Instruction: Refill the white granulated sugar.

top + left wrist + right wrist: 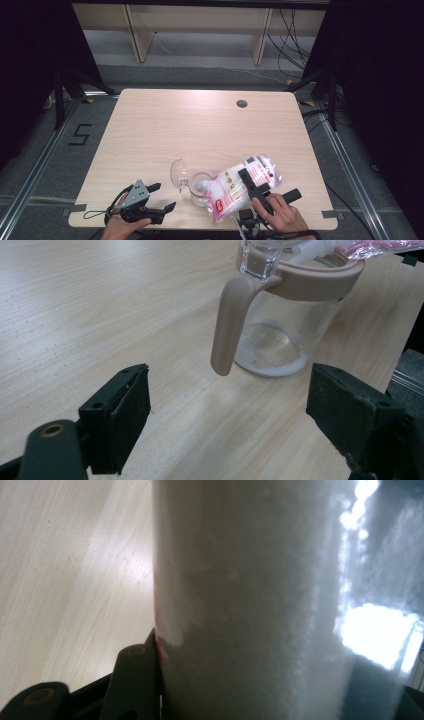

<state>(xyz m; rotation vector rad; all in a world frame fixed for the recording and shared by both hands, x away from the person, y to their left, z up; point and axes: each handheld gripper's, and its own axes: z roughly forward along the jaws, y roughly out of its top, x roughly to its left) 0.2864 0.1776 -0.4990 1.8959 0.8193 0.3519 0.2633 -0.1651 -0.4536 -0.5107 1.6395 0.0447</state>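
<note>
Clear plastic bag of white granules with red print [241,186] tilted over the open mouth of the clear glass jar with pink rim and handle [200,188], low end touching the rim. Clamped across the middle by right gripper [251,183], jaws about half open, pressed on both sides of the bag. Jar upright near the front edge of the light wooden table [200,125], hinged clear lid [178,172] flipped open to its left. Left gripper [164,195] just left of the jar, jaws wide apart, holding nothing, pointed at the jar's handle.
</note>
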